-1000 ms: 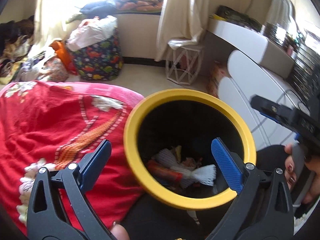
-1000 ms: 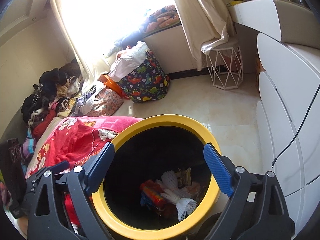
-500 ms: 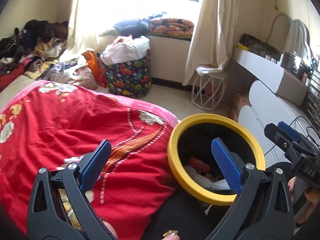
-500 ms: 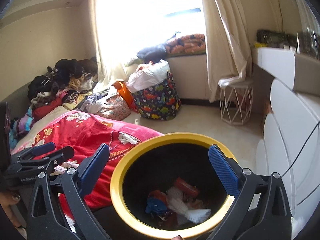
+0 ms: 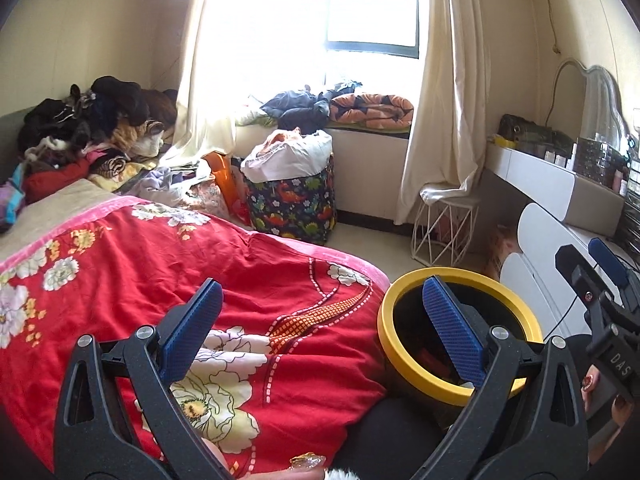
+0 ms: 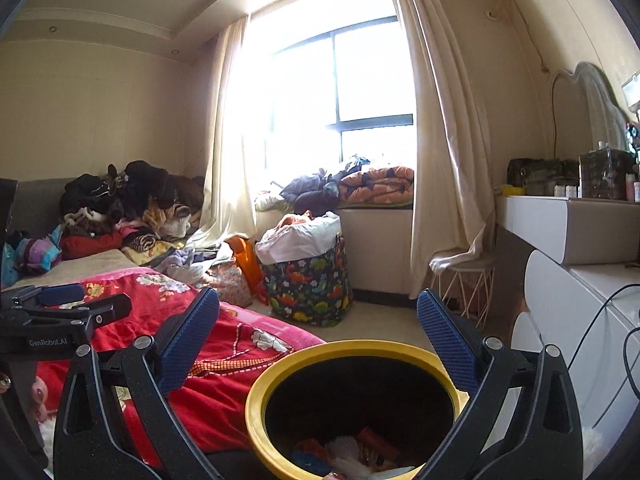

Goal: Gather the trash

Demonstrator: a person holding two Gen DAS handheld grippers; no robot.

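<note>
Both tools are held wide open and empty: left tool (image 5: 324,328), right tool (image 6: 320,338). Trash (image 6: 352,454) is seen inside the yellow-rimmed bin (image 6: 280,364), beside the red blanket (image 5: 120,276).

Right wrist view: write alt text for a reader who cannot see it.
An open, empty right claw frames a yellow-rimmed black bin with wrappers at the bottom. A red floral quilt lies left of the bin; a dinosaur-print basket stands under the bright window.
</note>
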